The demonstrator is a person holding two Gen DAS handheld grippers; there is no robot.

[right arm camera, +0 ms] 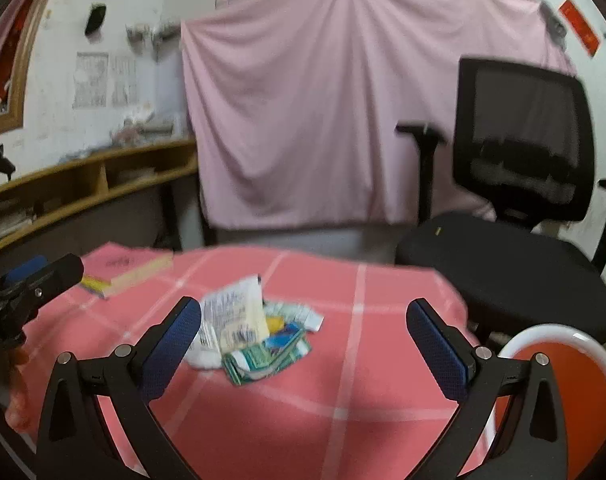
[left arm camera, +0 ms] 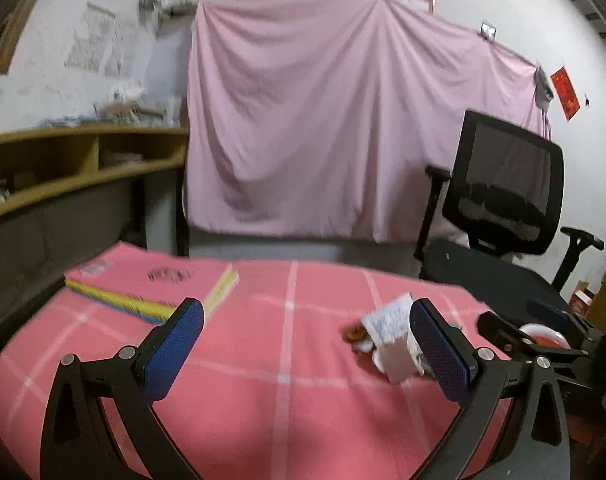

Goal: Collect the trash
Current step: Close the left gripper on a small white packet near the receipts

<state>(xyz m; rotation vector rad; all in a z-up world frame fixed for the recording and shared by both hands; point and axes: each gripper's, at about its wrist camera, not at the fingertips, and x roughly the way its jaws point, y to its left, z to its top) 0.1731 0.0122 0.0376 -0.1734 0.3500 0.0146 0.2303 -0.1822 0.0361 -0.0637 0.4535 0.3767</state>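
Note:
A small pile of trash, white printed wrappers, a green packet and crumpled paper, lies on the pink checked tablecloth. In the left wrist view the pile sits right beside my left gripper's right finger. My left gripper is open and empty above the cloth. My right gripper is open and empty, with the pile just inside its left finger. A red bin with a white rim stands at the table's right edge; it also shows in the left wrist view.
A pink book lies at the table's far left. A black office chair stands right of the table. A pink sheet hangs on the wall behind. Wooden shelves run along the left.

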